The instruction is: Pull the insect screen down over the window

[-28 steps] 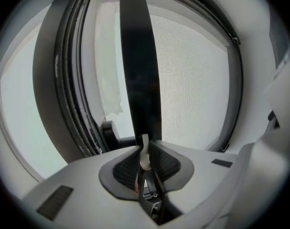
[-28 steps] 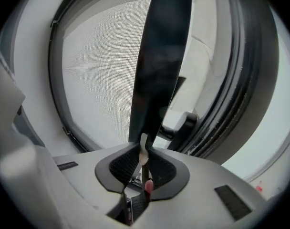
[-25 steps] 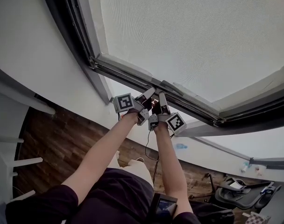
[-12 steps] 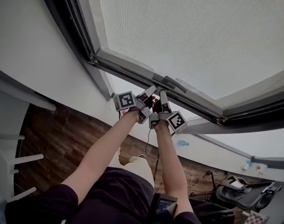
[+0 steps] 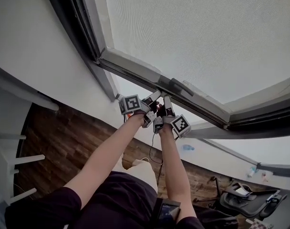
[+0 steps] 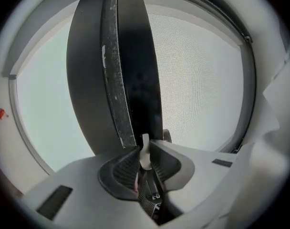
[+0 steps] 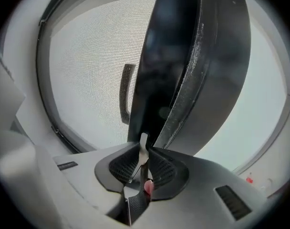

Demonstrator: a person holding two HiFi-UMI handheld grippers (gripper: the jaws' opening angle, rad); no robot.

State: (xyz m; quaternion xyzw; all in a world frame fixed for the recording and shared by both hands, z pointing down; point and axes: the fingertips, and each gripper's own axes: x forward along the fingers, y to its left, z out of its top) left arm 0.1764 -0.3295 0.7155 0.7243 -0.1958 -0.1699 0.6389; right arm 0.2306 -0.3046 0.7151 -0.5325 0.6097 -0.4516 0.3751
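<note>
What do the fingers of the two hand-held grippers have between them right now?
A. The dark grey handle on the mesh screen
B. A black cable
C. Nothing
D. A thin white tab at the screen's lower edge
D: each gripper view shows a thin white tab pinched between the black fingers, on the left gripper and the right gripper alike; the dark grey handle lies apart on the mesh screen.

Head view far, gripper views near: screen [image 5: 197,37] shared.

wood floor [image 5: 64,142] | white wall [image 5: 30,42] | black chair [image 5: 245,200] lower right | white rack [image 5: 6,175] left
</note>
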